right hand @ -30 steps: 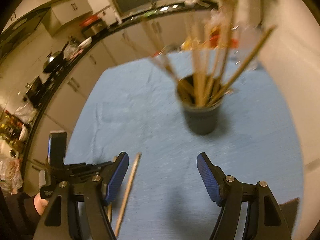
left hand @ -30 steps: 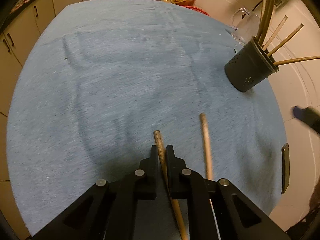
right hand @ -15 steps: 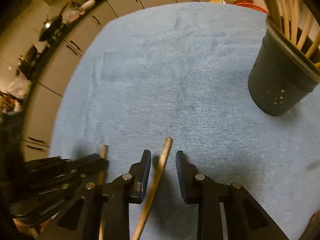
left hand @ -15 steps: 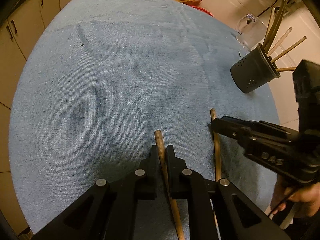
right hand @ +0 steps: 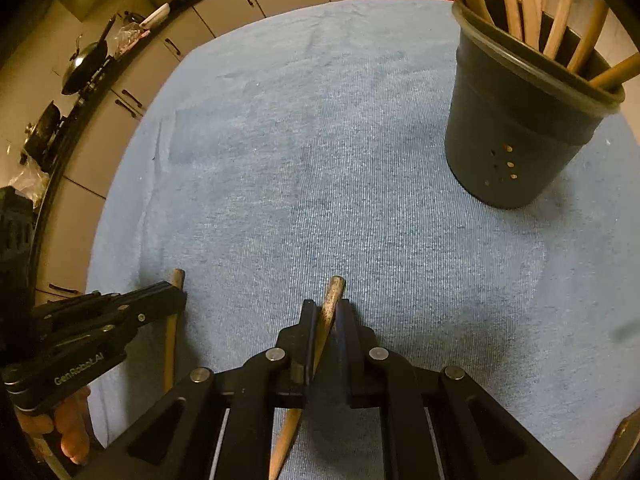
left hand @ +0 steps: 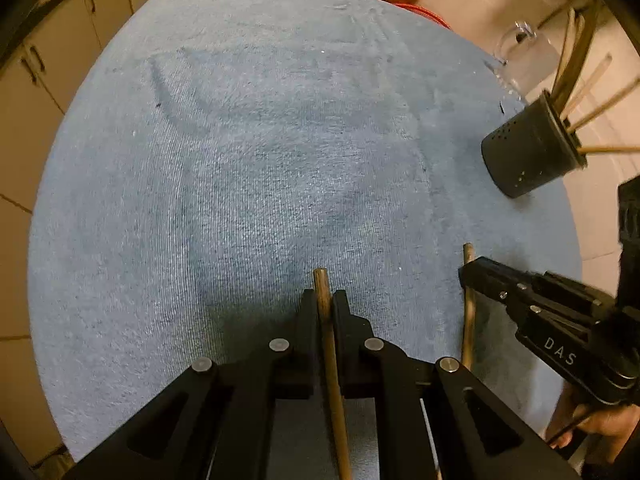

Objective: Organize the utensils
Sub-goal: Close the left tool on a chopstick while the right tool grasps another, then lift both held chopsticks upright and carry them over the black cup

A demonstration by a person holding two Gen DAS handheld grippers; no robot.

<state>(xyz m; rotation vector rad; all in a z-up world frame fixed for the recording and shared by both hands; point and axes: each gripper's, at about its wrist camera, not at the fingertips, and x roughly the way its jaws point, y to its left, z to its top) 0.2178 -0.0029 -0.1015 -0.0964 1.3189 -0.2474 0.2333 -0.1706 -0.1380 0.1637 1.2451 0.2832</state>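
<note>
In the left wrist view, the left claw (left hand: 325, 304) at bottom centre is clamped on a wooden chopstick (left hand: 329, 344) lying on the blue cloth (left hand: 240, 160) over the bench, while the right claw (left hand: 466, 276) reaches in from the lower right. In the right wrist view, the right claw's jaws have just been closing and now pinch a second chopstick (right hand: 328, 312) at bottom centre. At upper right stands the dark holder (right hand: 516, 132), upright on the cloth and filled with wooden utensils (right hand: 520, 0).
</note>
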